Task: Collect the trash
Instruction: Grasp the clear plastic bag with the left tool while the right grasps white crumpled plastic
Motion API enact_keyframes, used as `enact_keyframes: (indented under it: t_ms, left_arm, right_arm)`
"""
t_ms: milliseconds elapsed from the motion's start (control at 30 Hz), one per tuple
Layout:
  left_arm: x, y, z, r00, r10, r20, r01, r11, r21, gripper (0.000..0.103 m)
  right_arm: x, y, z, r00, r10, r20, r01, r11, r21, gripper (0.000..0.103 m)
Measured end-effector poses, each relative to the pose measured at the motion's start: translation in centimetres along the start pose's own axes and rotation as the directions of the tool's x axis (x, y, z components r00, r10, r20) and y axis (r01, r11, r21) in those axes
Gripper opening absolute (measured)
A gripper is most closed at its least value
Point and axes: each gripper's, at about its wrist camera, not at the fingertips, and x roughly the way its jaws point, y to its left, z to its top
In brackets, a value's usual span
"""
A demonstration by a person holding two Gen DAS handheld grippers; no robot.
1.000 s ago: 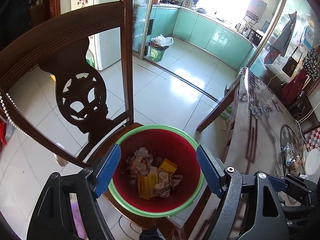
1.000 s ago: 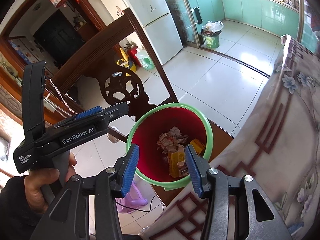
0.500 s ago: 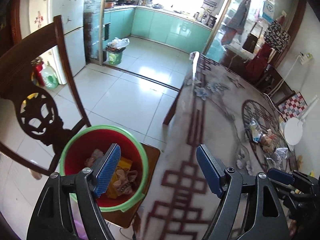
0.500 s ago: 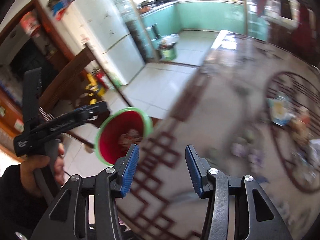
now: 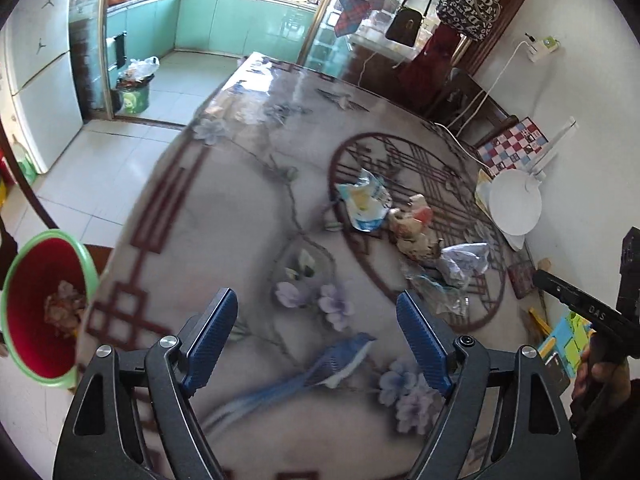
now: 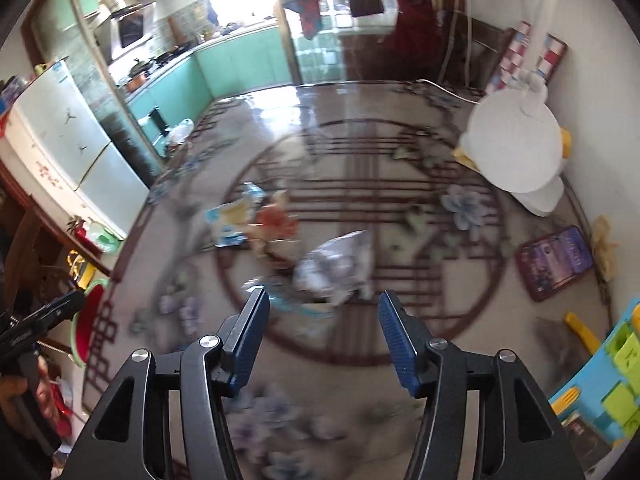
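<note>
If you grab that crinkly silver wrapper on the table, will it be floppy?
Probably floppy: the silver wrapper looks crumpled and thin, so it may squash flat between the right gripper pads. It likely weighs little and might slide on the glossy table.

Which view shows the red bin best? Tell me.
Left wrist view: the red bin shows its green rim and the trash inside, at the left edge. In the right wrist view only a blurred sliver shows, beyond the table edge.

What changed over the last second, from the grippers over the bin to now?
Both grippers swung away from the red bin toward the table: the left gripper over the tablecloth, the right gripper near the crumpled wrapper. Nothing was taken or released. Both stayed open and empty; the bin's trash and the table litter look unmoved.
</note>
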Motion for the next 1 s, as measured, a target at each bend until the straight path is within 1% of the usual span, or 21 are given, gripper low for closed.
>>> enact_keyframes:
  t_ms: [100,167,267,367,400,467,500,533,567,633,767,867,900,933,967,1000]
  left_arm:
    - [1.6,-3.6,-0.5,0.999,-0.037,-0.031,0.037,0.999,-0.006,0.082]
    - [3.0,-5.8,-0.7,0.997,-0.052,-0.052,0.052,0.999,0.0,0.082]
    - [5.0,-8.4,-0.8,0.994,-0.055,-0.09,0.055,0.998,-0.004,0.082]
    - [6.8,-9.9,-0.9,0.991,-0.04,-0.131,0.037,0.999,-0.024,0.082]
    - [7.0,-10.2,-1.0,0.99,-0.035,-0.139,0.031,0.999,-0.027,0.082]
    - [7.4,-10.9,-1.0,0.989,-0.018,-0.147,0.015,1.0,-0.02,0.082]
    - [7.6,-11.2,-1.0,0.989,-0.009,-0.148,0.007,1.0,-0.014,0.082]
    - [7.8,-11.3,-1.0,0.989,0.001,-0.151,-0.003,1.0,-0.009,0.082]
    - [8.1,-11.5,-0.9,0.988,0.01,-0.156,-0.011,1.0,-0.006,0.082]
    - [8.9,-11.7,-1.0,0.986,0.025,-0.164,-0.027,1.0,-0.007,0.082]
    - [11.4,-11.8,-0.5,0.982,0.037,-0.186,-0.044,0.998,-0.034,0.082]
    - [13.9,-11.8,-0.2,0.974,0.034,-0.226,-0.053,0.996,-0.077,0.082]
    - [14.7,-11.8,-0.3,0.97,0.036,-0.241,-0.059,0.995,-0.086,0.081]
    - [15.3,-11.9,-0.4,0.966,0.039,-0.254,-0.063,0.994,-0.09,0.07]
    - [16.0,-12.0,-0.5,0.963,0.04,-0.268,-0.066,0.994,-0.089,0.062]
    - [16.3,-12.1,-0.6,0.959,0.043,-0.279,-0.068,0.994,-0.081,0.049]
  right_arm:
    - [1.8,-3.7,1.1,0.999,0.024,-0.025,-0.024,0.999,0.028,0.056]
    - [3.5,-5.3,1.8,0.997,0.067,-0.044,-0.064,0.997,0.053,0.056]
    - [6.4,-5.0,2.8,0.989,0.127,-0.077,-0.124,0.991,0.042,0.056]
    - [9.4,-4.1,3.5,0.978,0.183,-0.101,-0.181,0.983,0.031,0.056]
    - [10.4,-3.8,3.7,0.974,0.196,-0.111,-0.194,0.981,0.028,0.056]
    - [12.7,-3.5,3.5,0.97,0.189,-0.154,-0.187,0.982,0.026,0.055]
    - [13.7,-3.6,3.3,0.965,0.19,-0.179,-0.187,0.982,0.029,0.043]
    - [14.1,-3.7,3.2,0.961,0.208,-0.181,-0.204,0.978,0.039,0.027]
    - [13.9,-4.0,3.0,0.963,0.215,-0.165,-0.21,0.977,0.047,0.027]
    - [12.8,-4.7,2.8,0.972,0.202,-0.123,-0.196,0.979,0.056,0.023]
    - [9.4,-6.2,2.6,0.982,0.187,-0.028,-0.184,0.979,0.088,0.023]
    - [7.0,-6.8,2.2,0.983,0.18,0.016,-0.181,0.975,0.129,0.023]
    - [6.3,-6.9,1.9,0.982,0.186,0.029,-0.188,0.971,0.146,0.023]
    - [5.8,-6.9,1.9,0.981,0.192,0.037,-0.195,0.969,0.155,0.023]
    - [5.2,-6.9,1.8,0.98,0.195,0.045,-0.2,0.967,0.159,0.023]
    - [4.8,-6.8,1.6,0.98,0.194,0.054,-0.2,0.966,0.161,0.023]
